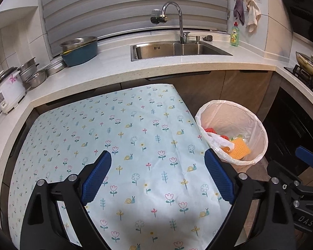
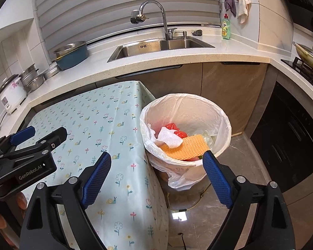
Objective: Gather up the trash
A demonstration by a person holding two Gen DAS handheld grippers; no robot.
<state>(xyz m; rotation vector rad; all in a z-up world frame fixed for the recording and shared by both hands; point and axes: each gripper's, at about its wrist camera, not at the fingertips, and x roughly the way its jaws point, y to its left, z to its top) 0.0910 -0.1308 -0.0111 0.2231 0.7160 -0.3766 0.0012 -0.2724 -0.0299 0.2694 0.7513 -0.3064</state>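
A round bin (image 2: pixel 223 123) lined with a white plastic bag stands on the floor at the table's right edge. Inside it lie an orange waffle cloth (image 2: pixel 189 146), a crumpled white tissue (image 2: pixel 170 138) and red wrappers (image 2: pixel 173 128). The same bin (image 1: pixel 258 129) and orange cloth (image 1: pixel 240 149) show in the left wrist view. My left gripper (image 1: pixel 157 162) hovers open over the flower-patterned tablecloth (image 1: pixel 125 137), nothing between its blue pads. My right gripper (image 2: pixel 156 162) hangs open over the table's right edge and the bin's near rim, also empty.
A stone counter (image 1: pixel 135 66) with a steel sink (image 1: pixel 177 49) and tap runs behind the table. Pots, bowls and a rice cooker (image 1: pixel 7 89) crowd its left end. A stove with a pan (image 1: pixel 308 62) is at right. A cable (image 2: pixel 189 206) lies on the floor by the bin.
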